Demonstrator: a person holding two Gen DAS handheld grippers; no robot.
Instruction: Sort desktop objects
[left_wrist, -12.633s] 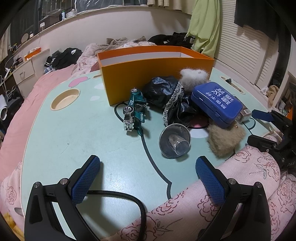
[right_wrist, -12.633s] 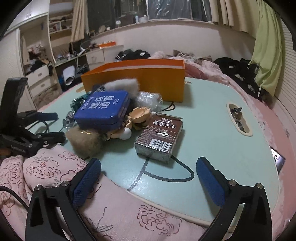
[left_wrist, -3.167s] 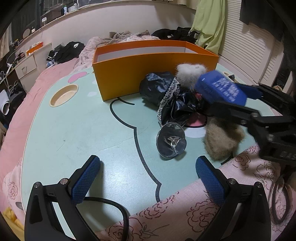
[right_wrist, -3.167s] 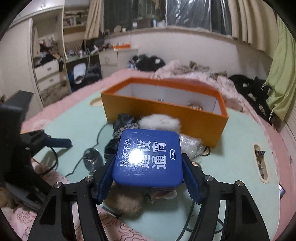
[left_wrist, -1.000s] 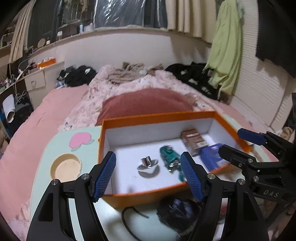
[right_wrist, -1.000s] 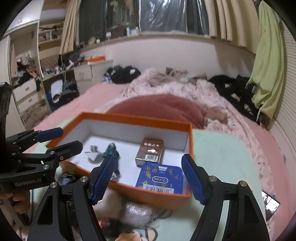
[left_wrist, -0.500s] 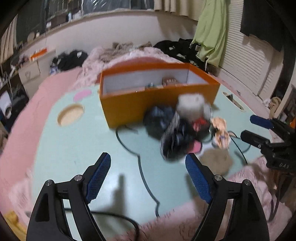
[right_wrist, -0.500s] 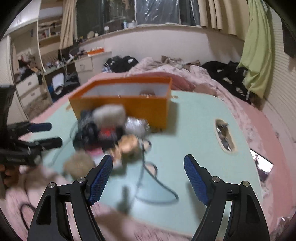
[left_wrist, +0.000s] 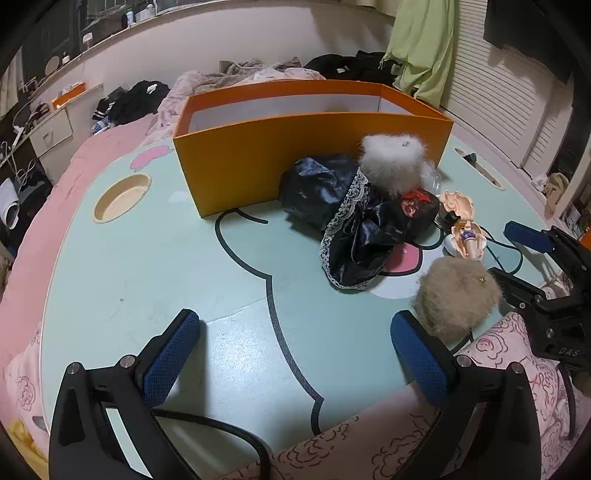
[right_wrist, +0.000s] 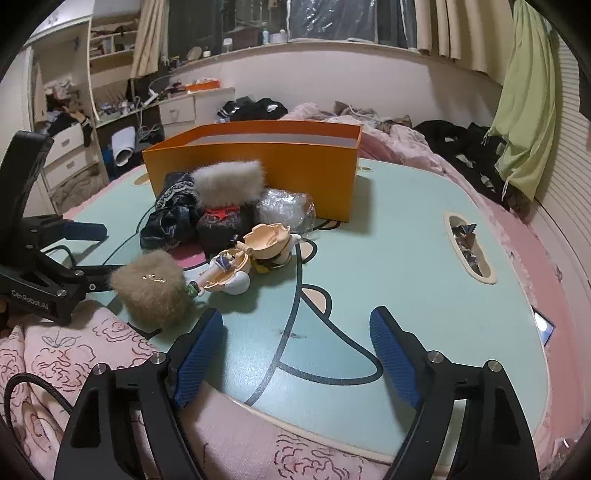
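Note:
An orange box (left_wrist: 314, 147) stands at the back of the mint table (left_wrist: 147, 258); it also shows in the right wrist view (right_wrist: 258, 155). In front of it lie a black lace-trimmed cloth (left_wrist: 351, 229), a white fur puff (left_wrist: 391, 166), a brown fur ball (left_wrist: 456, 295) and a doll figure (left_wrist: 463, 229). The right wrist view shows the brown ball (right_wrist: 151, 291), the doll (right_wrist: 255, 251), the white puff (right_wrist: 229, 181) and a clear plastic bag (right_wrist: 284, 210). My left gripper (left_wrist: 295, 354) is open and empty over the table's near edge. My right gripper (right_wrist: 295, 354) is open and empty, near the brown ball.
A round cup hole (left_wrist: 122, 197) sits in the table at left, a slot with scraps (right_wrist: 467, 240) at right. A pink floral quilt (right_wrist: 74, 354) lies along the near edge. A phone (right_wrist: 545, 326) lies at the far right.
Both grippers have pulled back from the box to the table's near edge and lowered. The blue tin, toy car, card box and funnel are no longer on the table.

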